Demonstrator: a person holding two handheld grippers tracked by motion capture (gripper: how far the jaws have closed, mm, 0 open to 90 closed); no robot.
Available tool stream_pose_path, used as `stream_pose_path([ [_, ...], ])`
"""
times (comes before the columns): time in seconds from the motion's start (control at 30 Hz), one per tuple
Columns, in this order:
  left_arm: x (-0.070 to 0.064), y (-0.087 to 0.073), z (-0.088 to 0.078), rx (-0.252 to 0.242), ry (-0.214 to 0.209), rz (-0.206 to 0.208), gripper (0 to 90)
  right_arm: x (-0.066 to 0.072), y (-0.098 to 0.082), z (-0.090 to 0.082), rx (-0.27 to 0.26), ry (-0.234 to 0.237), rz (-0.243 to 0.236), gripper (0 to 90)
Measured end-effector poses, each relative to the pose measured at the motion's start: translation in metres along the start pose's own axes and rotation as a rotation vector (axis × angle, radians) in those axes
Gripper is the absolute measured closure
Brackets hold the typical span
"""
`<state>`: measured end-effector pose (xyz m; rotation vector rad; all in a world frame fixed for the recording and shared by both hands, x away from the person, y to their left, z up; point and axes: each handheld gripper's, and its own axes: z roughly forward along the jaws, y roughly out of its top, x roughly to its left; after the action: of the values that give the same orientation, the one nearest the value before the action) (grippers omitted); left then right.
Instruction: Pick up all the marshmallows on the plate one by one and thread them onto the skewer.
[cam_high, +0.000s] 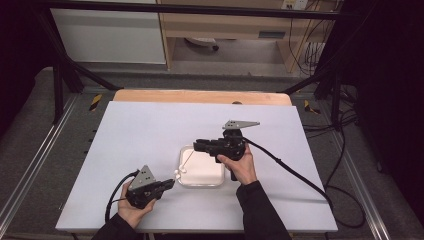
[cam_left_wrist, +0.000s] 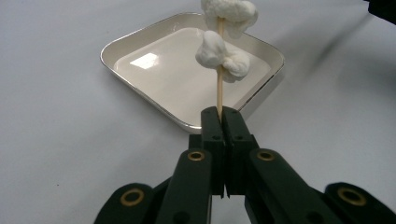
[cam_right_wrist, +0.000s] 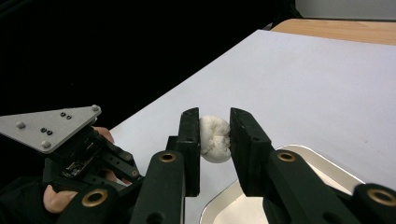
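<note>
The left gripper (cam_left_wrist: 221, 122) pinches a wooden skewer (cam_left_wrist: 219, 93) of marshmallows over the white tray (cam_left_wrist: 140, 44), steadying it while the right gripper (cam_right_wrist: 214, 135) squeezes another marshmallow (cam_right_wrist: 215, 138), likely for threading.

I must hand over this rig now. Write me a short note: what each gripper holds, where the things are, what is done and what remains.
Left gripper: shut on the wooden skewer, which stands over the white square dish.
Right gripper: shut on one white marshmallow, held above the dish's edge.
Done: two marshmallow pieces are already threaded on the skewer.
Left: probably bring the held marshmallow to the skewer tip and push it on.
</note>
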<state>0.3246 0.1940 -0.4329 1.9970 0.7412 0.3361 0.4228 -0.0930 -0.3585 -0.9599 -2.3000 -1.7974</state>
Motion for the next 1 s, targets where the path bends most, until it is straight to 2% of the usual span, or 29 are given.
stream_pose_path([
  [0.5, -0.001, -0.001, 0.001, 0.027, 0.009, 0.014, 89.1, 0.001, -0.007, 0.005, 0.037, 0.022, 0.003, 78.1],
  [1.0, -0.001, -0.001, 0.000, 0.025, 0.009, 0.004, 89.2, 0.005, -0.015, 0.012, 0.024, 0.033, 0.002, 78.8],
])
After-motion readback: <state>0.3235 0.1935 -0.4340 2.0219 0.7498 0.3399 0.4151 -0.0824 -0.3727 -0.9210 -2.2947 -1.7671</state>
